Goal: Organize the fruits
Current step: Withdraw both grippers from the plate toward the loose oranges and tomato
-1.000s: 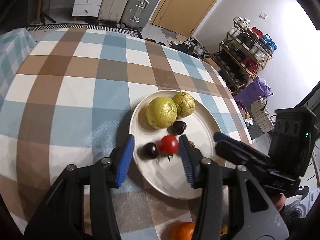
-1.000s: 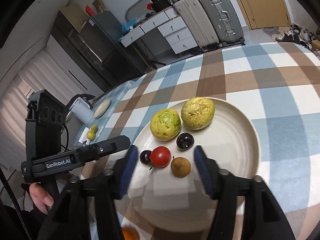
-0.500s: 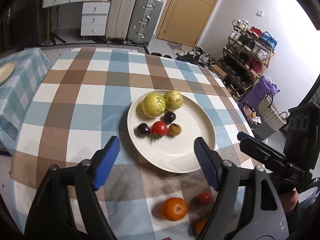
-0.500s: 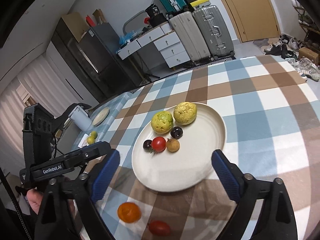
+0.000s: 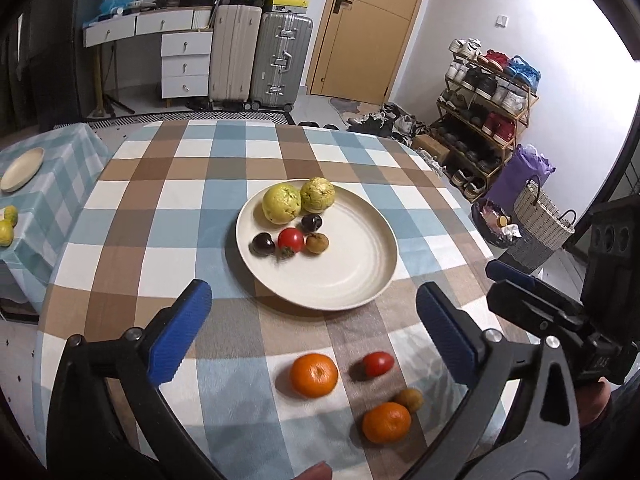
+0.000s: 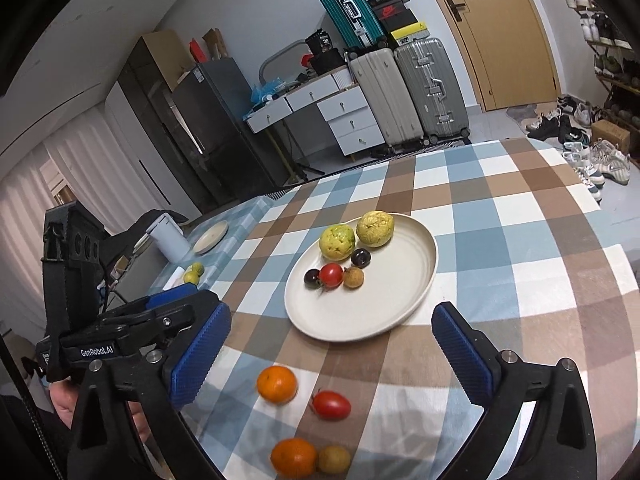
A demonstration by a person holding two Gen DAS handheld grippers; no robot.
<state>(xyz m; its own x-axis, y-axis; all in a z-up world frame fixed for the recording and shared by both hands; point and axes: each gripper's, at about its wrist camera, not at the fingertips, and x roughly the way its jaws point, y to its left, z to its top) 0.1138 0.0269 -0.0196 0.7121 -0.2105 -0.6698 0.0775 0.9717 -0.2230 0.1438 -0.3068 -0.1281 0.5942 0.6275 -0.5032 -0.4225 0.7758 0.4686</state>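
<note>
Waiting on the cloth near the plate (image 5: 384, 276) are four fruits. Both the left gripper (image 5: 312, 332) and the right gripper (image 6: 332, 344) gape wide and hold nothing. The oval tomato (image 6: 331, 404) lies sideways between the right jaws, probably nearer that hand.

I see a matt cream plate (image 5: 372, 280) on a checked woven cloth (image 5: 160, 200). The tomato (image 5: 291, 239) is glossy and smooth, the guavas (image 5: 281, 203) rough and bumpy. My gripper pads (image 6: 200, 356) look like ribbed blue rubber, though blurred.

Six fruits (image 5: 295, 222) plated, four (image 5: 314, 374) seemingly loose
</note>
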